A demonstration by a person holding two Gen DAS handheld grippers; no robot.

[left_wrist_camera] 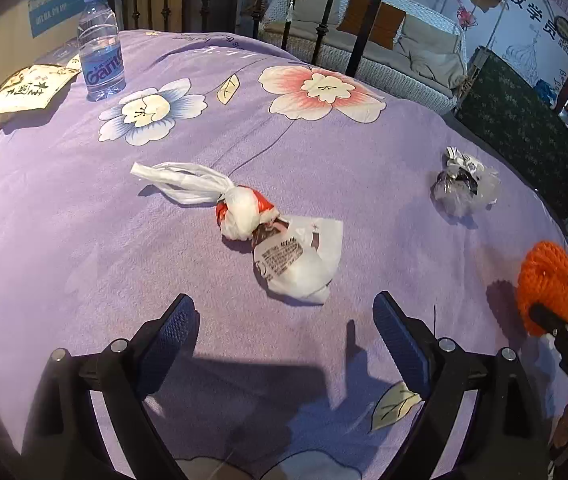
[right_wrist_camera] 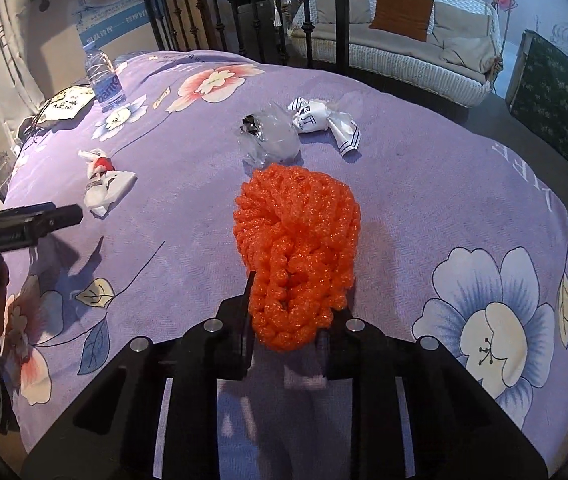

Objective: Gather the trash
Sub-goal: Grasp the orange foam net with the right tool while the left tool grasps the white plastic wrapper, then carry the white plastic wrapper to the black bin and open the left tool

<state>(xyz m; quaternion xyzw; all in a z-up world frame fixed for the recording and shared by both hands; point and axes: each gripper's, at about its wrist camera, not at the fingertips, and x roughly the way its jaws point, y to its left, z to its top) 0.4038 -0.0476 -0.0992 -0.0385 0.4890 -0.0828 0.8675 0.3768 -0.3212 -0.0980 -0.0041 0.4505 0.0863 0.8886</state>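
Right gripper (right_wrist_camera: 290, 312) clamped on orange foam netting (right_wrist_camera: 296, 248), light, springy, likely compressible; left gripper (left_wrist_camera: 284, 320) jaws apart before knotted white bag (left_wrist_camera: 251, 216); grip its knot.

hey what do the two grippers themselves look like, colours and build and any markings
Both are matte black. The left gripper has angular fingers with blue textured pads and round silver bolt heads on its links. The right gripper has the same black linkage with silver bolts; its pads are hidden. The left one shows small pale lettering, too blurred to read. No cables or sleeves show.
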